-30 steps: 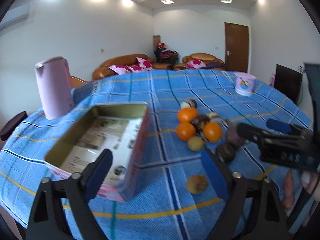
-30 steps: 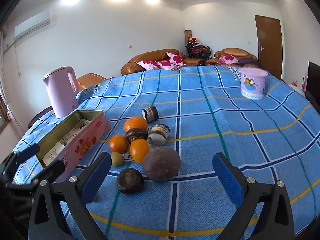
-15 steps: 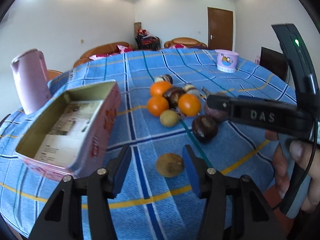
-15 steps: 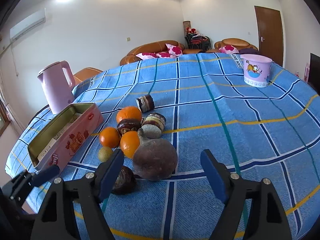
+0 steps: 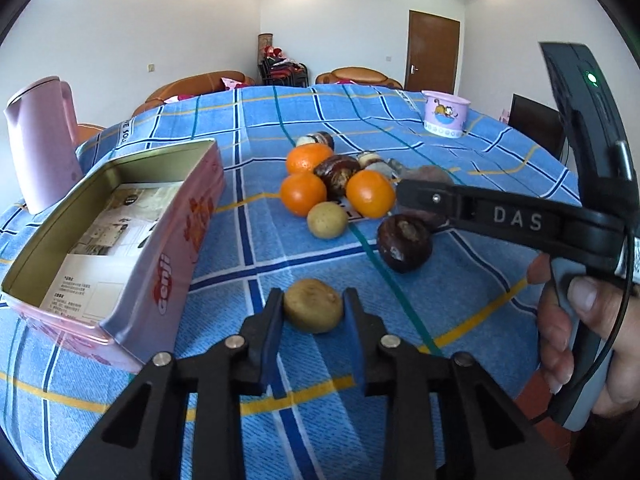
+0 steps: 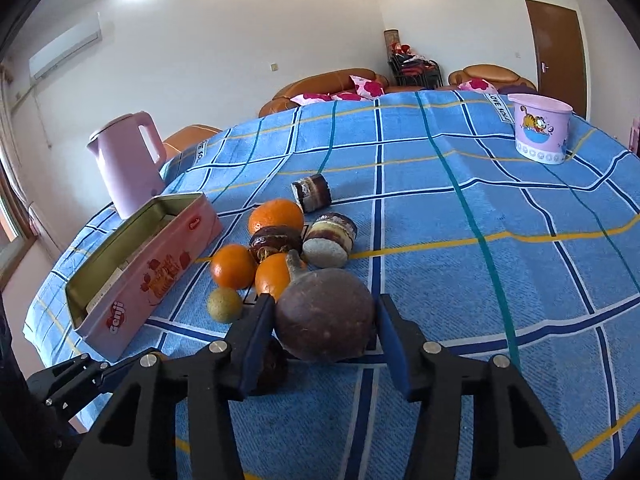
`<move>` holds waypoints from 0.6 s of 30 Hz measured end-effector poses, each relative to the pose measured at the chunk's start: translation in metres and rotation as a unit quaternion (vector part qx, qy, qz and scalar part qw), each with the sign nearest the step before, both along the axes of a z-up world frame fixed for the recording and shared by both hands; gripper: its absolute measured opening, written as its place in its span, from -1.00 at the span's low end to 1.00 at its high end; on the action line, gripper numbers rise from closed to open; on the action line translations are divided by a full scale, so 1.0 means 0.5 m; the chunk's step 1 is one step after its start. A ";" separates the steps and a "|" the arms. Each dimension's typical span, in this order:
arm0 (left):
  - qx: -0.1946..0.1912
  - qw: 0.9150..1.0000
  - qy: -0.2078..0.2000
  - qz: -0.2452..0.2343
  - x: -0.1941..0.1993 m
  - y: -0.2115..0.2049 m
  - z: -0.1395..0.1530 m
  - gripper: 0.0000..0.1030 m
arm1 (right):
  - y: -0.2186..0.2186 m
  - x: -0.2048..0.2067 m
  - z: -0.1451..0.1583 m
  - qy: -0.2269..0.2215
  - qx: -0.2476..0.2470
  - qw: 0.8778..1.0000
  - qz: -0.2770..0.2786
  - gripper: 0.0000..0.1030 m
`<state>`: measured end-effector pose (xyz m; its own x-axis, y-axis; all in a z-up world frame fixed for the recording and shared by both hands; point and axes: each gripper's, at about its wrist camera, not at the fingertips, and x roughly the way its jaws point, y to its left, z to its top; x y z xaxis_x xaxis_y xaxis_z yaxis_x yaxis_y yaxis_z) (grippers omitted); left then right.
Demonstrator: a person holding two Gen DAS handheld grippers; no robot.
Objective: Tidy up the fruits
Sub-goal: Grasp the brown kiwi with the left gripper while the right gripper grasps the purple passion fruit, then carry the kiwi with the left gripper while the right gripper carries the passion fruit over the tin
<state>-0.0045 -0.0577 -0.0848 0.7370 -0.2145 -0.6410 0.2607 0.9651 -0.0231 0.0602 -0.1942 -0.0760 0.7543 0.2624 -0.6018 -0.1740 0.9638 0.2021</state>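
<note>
Covering the whole table is a blue checked cloth (image 6: 500, 200), the biggest thing before me. At about nine o'clock on it lies the open pink tin (image 5: 120, 240), lined with printed paper, with a pink kettle (image 6: 128, 160) just behind it at ten o'clock. A pink cartoon tub (image 6: 540, 132) stands well apart at two o'clock. Near the middle sits the heap of fruit: three oranges (image 6: 276, 216), dark chestnut-like pieces and a small tan fruit (image 5: 327, 220) touching one another. At the heap's six o'clock edge the right gripper (image 6: 324, 320) is closing on the big brown round fruit (image 6: 324, 316); its blue pads look to be touching both flanks, and the fruit rests on the cloth. Further toward six o'clock, clear of the heap, the left gripper (image 5: 313, 312) has its fingers drawn in tight on a small brown fruit (image 5: 313, 310), also on the cloth, beside the tin's near corner. A hand (image 5: 580, 340) grasps the right gripper's handle.
</note>
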 end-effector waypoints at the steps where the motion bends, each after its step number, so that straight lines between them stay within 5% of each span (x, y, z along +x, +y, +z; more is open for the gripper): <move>1: 0.002 1.000 -0.003 0.002 0.001 0.001 0.002 -0.41 | 0.000 -0.004 0.003 -0.008 0.000 1.000 -0.001 0.03; 18: 0.011 0.995 -0.085 0.045 -0.011 0.038 0.075 -0.41 | 0.033 -0.040 0.052 -0.072 -0.045 0.996 -0.005 0.03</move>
<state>-0.0101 -0.0385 -0.0476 0.8510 -0.1298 -0.5088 0.1718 0.9845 0.0361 0.0400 -0.1779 -0.0498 0.8371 0.2053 -0.5072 -0.1860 0.9785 0.0890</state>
